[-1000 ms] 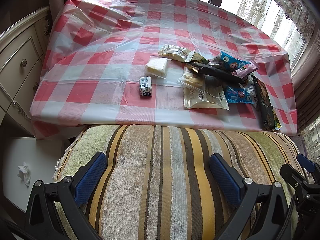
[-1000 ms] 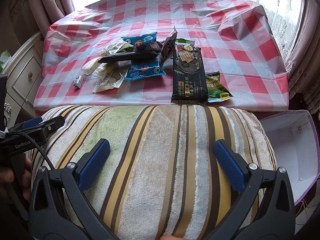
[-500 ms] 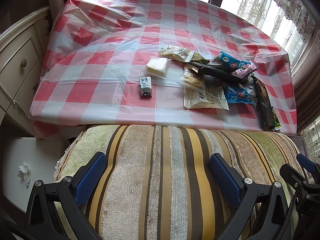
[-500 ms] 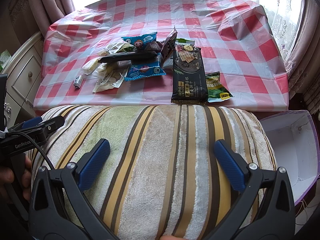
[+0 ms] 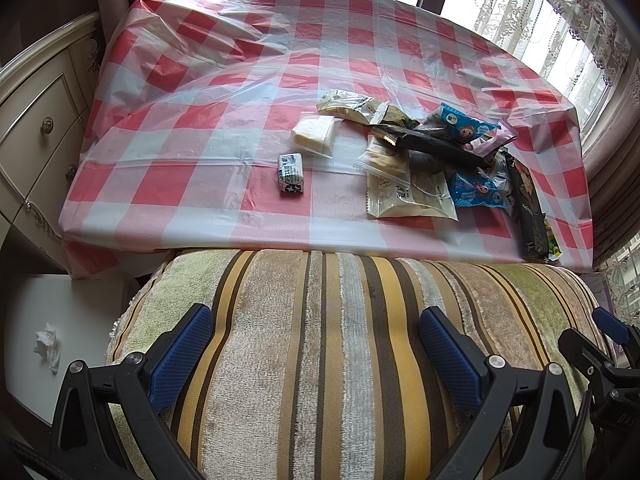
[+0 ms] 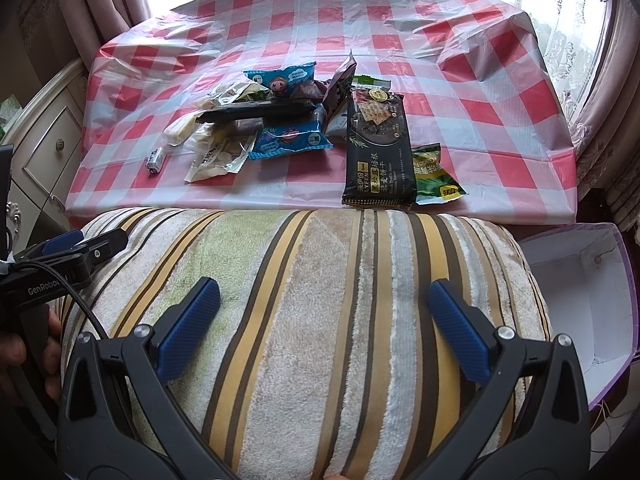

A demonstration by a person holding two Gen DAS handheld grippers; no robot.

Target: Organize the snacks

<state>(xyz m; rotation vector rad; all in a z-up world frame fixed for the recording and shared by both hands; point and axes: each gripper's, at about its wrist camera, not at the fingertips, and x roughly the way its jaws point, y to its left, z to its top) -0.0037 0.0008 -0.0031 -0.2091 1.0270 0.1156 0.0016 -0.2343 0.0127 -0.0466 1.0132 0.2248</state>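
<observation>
Snacks sit in a loose heap on the red/white checked tablecloth (image 5: 208,92), right of centre in the left wrist view, w/ nothing shifted vs 1 s or 0.5 s ago: every packet lies where it did. Biggest is the black cracker pack (image 6: 378,148), flat, lengthwise toward the near table edge, its near end right at the edge; a green packet (image 6: 434,176) lies partly under its right side. Left of it a blue cartoon packet (image 6: 290,140), and a second blue cartoon packet (image 6: 280,78) further back, w/ a long black bar (image 6: 256,111) lying across the pile between them. A cream wrapped pastry pack (image 5: 408,196) is at the near side of the heap. Apart from the heap to the left: a pale yellow wrapped block (image 5: 314,134), and nearer the edge a small black-and-white candy (image 5: 291,172) lying alone. Closer in, a striped towel-covered cushion (image 5: 320,340) fills the foreground of both views, btw table and grippers. Left gripper (image 5: 314,356) is above the cushion, fingers wide apart, holding nothing; same pose as before. Right gripper (image 6: 324,328) likewise: blue pads spread wide, empty, unmoved. In the right wrist view the left gripper shows at far left w/ a hand (image 6: 24,360) on its handle. Beside the cushion on the right, below table level, an open white box w/ purple rim (image 6: 592,280). At left of the table, a cream drawer cabinet (image 5: 36,120); a crumpled tissue (image 5: 48,346) lies on a white surface below.
</observation>
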